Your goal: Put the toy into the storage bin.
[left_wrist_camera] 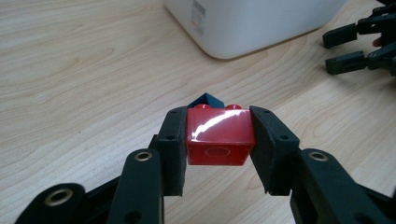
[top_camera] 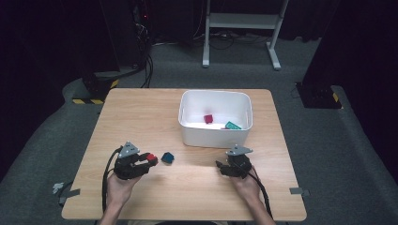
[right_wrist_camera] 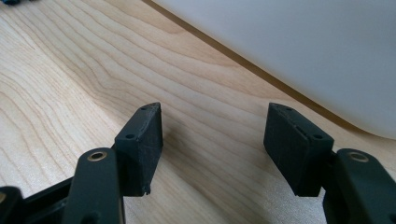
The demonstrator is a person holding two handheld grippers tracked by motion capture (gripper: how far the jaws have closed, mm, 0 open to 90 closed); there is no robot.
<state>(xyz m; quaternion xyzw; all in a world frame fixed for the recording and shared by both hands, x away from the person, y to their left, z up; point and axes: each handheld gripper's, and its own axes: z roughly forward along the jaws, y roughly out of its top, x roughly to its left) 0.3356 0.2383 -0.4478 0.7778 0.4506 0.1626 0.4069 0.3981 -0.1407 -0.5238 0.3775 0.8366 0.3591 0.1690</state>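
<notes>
Lower left of the high view, the left gripper (top_camera: 151, 159) has its fingers clenched on a red brick (top_camera: 151, 157), held just above the table (top_camera: 141, 112), with a blue block (top_camera: 167, 157) lying just beside it toward the centre. Upper centre sits the white bin (top_camera: 187, 136), a dark red piece (top_camera: 208, 118) and a green piece (top_camera: 232, 125) already inside. At lower right, the right gripper (top_camera: 220, 168) rests near the bin's front wall.

Centre of the left gripper view, the red brick (left_wrist_camera: 218, 136) is pinched flat between both fingers (left_wrist_camera: 173, 140), studs pointing away, and the blue block (left_wrist_camera: 205, 100) peeks out behind it. The grip looks square, but the glossy sides could slip if the hand swings fast toward the bin (left_wrist_camera: 243, 23), whose wall needs clearing.

Across the bottom of the right gripper view, the right gripper (right_wrist_camera: 215, 140) has its fingers (right_wrist_camera: 140, 144) released, nothing between them, with the bin wall (right_wrist_camera: 303, 46) filling the upper right.
</notes>
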